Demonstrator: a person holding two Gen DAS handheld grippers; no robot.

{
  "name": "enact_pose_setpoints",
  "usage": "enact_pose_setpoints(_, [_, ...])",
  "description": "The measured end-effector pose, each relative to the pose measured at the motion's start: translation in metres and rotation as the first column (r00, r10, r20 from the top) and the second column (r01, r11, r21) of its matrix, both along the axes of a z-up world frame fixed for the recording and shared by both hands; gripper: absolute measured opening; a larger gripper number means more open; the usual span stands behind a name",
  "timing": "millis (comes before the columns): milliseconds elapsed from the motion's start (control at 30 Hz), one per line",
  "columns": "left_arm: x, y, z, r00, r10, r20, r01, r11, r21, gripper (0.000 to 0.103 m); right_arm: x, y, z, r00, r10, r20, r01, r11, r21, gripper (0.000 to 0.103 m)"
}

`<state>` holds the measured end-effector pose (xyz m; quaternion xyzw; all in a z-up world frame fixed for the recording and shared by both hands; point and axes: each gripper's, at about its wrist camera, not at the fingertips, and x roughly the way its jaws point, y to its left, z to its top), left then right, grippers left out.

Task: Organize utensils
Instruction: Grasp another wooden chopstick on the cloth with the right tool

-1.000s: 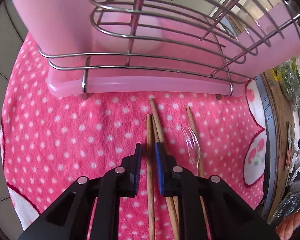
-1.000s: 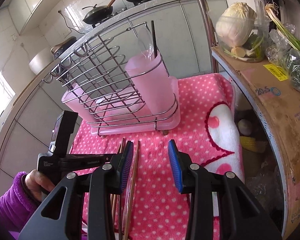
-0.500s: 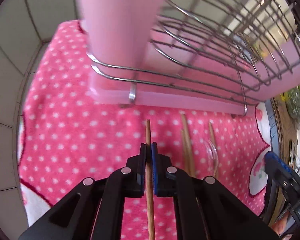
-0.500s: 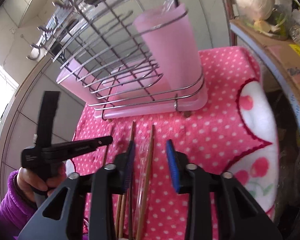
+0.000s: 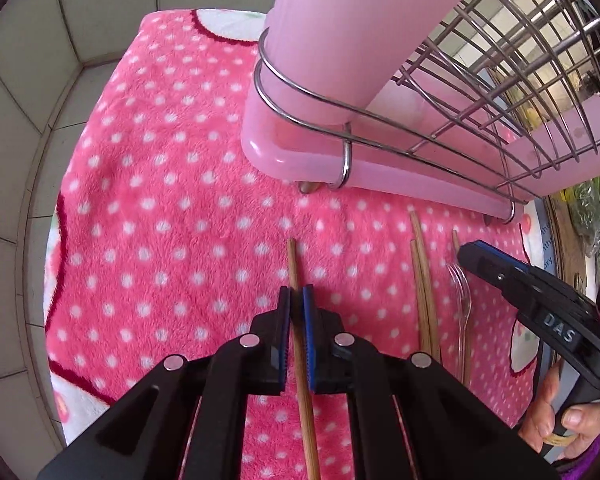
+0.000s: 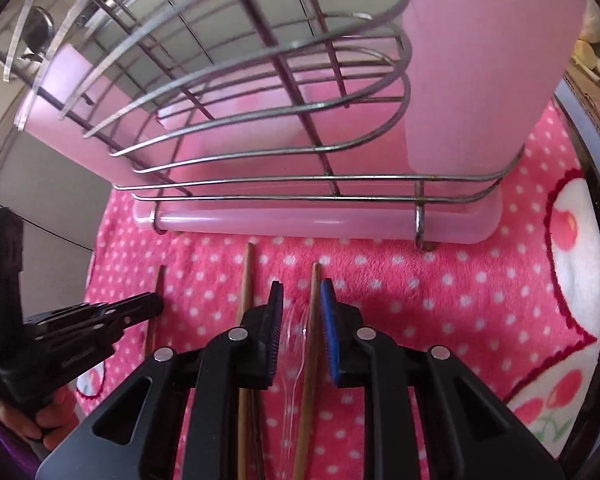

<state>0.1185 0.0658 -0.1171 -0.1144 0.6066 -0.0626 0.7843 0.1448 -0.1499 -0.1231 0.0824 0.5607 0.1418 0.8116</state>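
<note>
My left gripper point(image 5: 296, 294) is shut on a wooden chopstick point(image 5: 292, 260), low over the pink dotted cloth point(image 5: 160, 220) and left of the other utensils. Two more chopsticks point(image 5: 422, 288) and a clear plastic fork point(image 5: 460, 292) lie to its right. My right gripper point(image 6: 300, 306) points down at the cloth, jaws narrow but open. The clear fork point(image 6: 294, 332) and a chopstick point(image 6: 314, 284) lie between its pads, and I see no firm press on either. Behind stands the wire rack point(image 6: 300, 178) with a tall pink cup point(image 6: 480, 80) on its pink tray point(image 6: 260, 222).
Another chopstick point(image 6: 246, 280) lies just left of the right gripper. The left gripper's tip point(image 6: 156, 308) shows at the left of the right wrist view. Grey tiled panels point(image 5: 32, 120) border the cloth on the left. A cardboard box point(image 6: 592, 92) stands at the right.
The left gripper closed on one chopstick and carried it left, away from the others. The right gripper came down over the fork and chopstick, its jaws narrowing.
</note>
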Motion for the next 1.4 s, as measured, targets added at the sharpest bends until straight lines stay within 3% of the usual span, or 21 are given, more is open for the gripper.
enact_pose_setpoints(167, [0.013, -0.021, -0.007, 1.0, -0.022, -0.012, 0.022, 1.0, 0.008, 0.007, 0.003, 0.011, -0.009, 1.0, 0.002, 0.012, -0.001, 0.998, -0.06, 0.019])
enact_pose_setpoints(233, [0.021, -0.028, -0.009, 0.999, -0.024, -0.022, 0.025, 1.0, 0.015, 0.007, 0.003, 0.013, -0.01, 1.0, -0.003, 0.025, 0.005, 0.997, -0.082, 0.009])
enact_pose_setpoints(567, [0.027, -0.043, -0.008, 1.0, -0.018, 0.009, 0.018, 0.997, 0.078, 0.006, -0.014, -0.013, -0.004, 0.997, -0.061, 0.052, 0.061, 0.998, 0.01, 0.005])
enact_pose_setpoints(700, [0.022, -0.04, -0.007, 0.999, 0.043, 0.008, -0.043, 0.999, 0.022, 0.005, -0.023, -0.026, 0.0, 0.994, -0.085, 0.07, 0.083, 0.996, 0.031, 0.005])
enact_pose_setpoints(867, [0.019, -0.04, -0.005, 0.998, 0.052, 0.016, -0.052, 0.999, 0.002, 0.005, -0.027, -0.049, 0.002, 0.989, -0.124, 0.08, 0.123, 0.992, 0.015, 0.005])
enact_pose_setpoints(1233, [0.026, -0.043, -0.013, 0.999, 0.025, -0.02, -0.025, 0.999, 0.03, 0.007, -0.019, -0.068, 0.002, 0.99, -0.136, 0.03, 0.136, 0.991, 0.012, 0.006])
enact_pose_setpoints(1400, [0.037, -0.042, -0.01, 0.999, 0.018, -0.037, -0.017, 0.999, 0.032, 0.007, -0.021, -0.077, -0.002, 0.995, -0.095, -0.035, 0.095, 0.995, 0.017, 0.006])
